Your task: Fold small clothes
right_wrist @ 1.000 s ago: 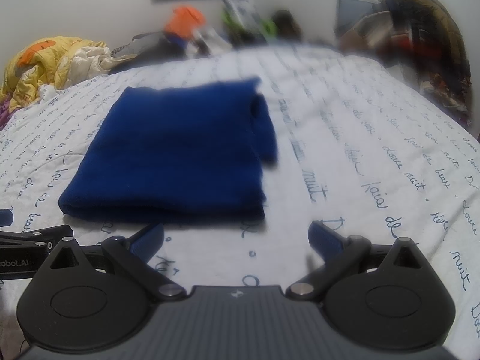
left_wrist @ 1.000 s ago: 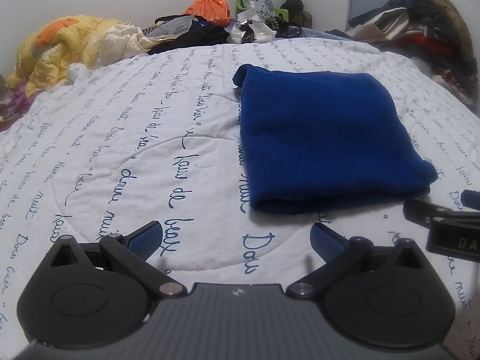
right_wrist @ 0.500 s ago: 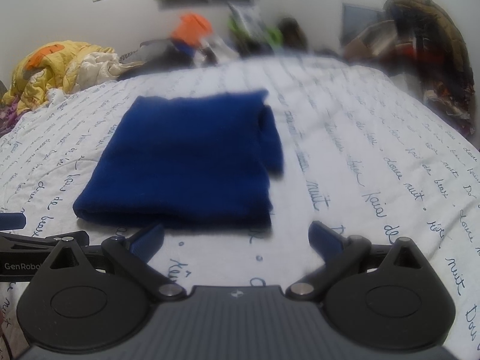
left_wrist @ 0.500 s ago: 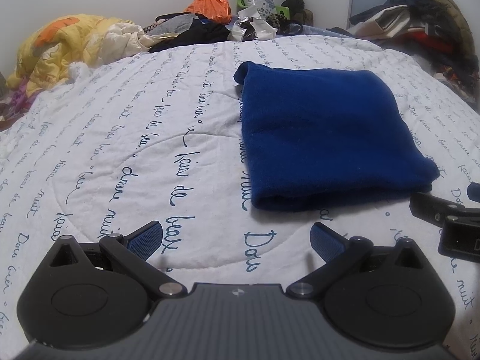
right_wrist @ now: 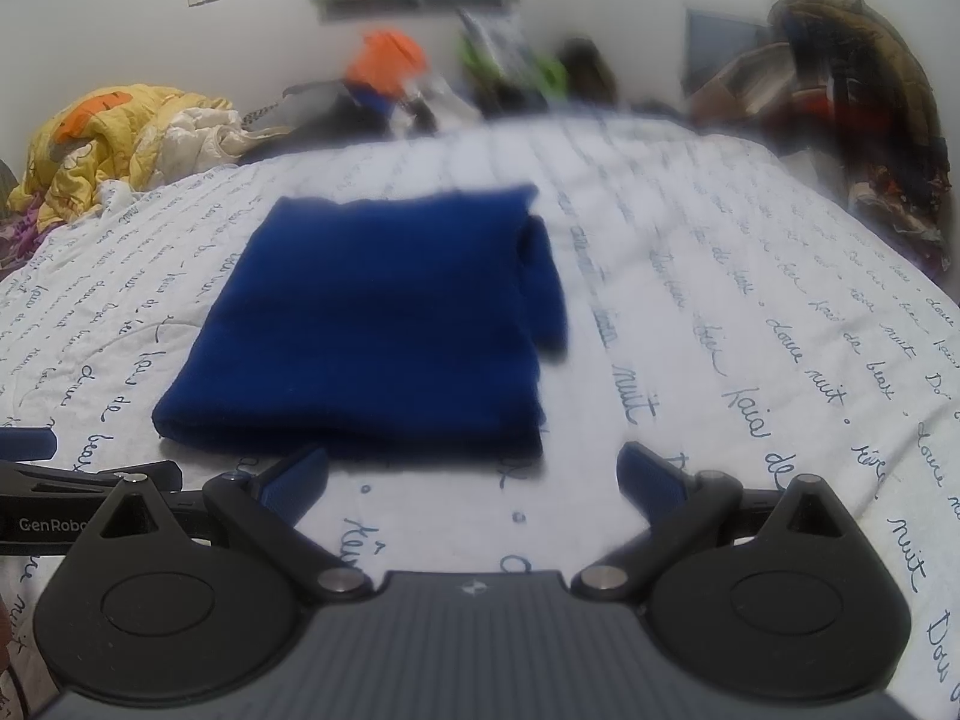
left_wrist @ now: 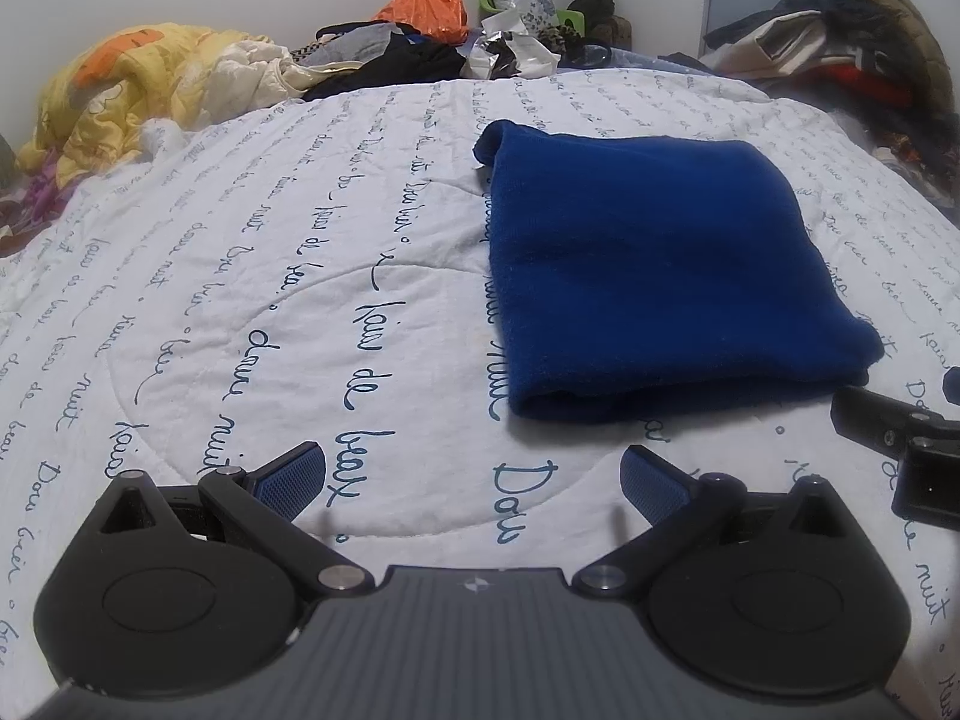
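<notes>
A dark blue garment [left_wrist: 654, 264] lies folded into a flat rectangle on the white quilt [left_wrist: 252, 276] with blue script. It also shows in the right wrist view [right_wrist: 384, 318], where a flap sticks out at its right side. My left gripper [left_wrist: 471, 474] is open and empty, just short of the garment's near left corner. My right gripper [right_wrist: 471, 474] is open and empty, just short of the garment's near right corner. Each gripper shows at the edge of the other's view, the right one [left_wrist: 900, 438] and the left one [right_wrist: 66, 480].
A yellow and orange duvet [left_wrist: 132, 84] is bunched at the far left. Dark clothes, an orange bag [left_wrist: 423, 0] and other items lie along the far edge of the bed. A heap of coats [left_wrist: 852, 42] stands at the far right.
Both grippers have drawn back a little from the folded garment and stayed open. The right wrist view has lifted slightly. The garment has not moved.
</notes>
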Demonstrator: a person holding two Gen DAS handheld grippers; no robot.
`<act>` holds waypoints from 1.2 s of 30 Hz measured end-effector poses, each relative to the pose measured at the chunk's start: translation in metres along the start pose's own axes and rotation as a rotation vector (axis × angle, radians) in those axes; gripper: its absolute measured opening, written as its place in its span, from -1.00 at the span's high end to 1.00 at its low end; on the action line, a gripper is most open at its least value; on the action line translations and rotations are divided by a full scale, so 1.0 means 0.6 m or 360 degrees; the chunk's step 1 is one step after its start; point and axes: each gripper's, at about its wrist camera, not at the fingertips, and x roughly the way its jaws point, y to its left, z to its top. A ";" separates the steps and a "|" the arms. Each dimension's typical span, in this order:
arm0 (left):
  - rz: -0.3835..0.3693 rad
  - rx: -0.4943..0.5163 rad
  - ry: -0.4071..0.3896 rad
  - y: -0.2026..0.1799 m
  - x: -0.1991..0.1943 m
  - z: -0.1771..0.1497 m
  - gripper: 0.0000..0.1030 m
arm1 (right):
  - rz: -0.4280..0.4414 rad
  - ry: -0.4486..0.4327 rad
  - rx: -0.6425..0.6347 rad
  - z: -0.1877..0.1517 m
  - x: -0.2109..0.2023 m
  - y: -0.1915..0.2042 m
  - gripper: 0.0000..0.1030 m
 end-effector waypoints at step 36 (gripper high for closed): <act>0.0001 0.0001 0.0025 0.000 0.005 -0.005 -1.00 | 0.0008 0.0000 -0.0004 -0.003 -0.003 0.002 -1.00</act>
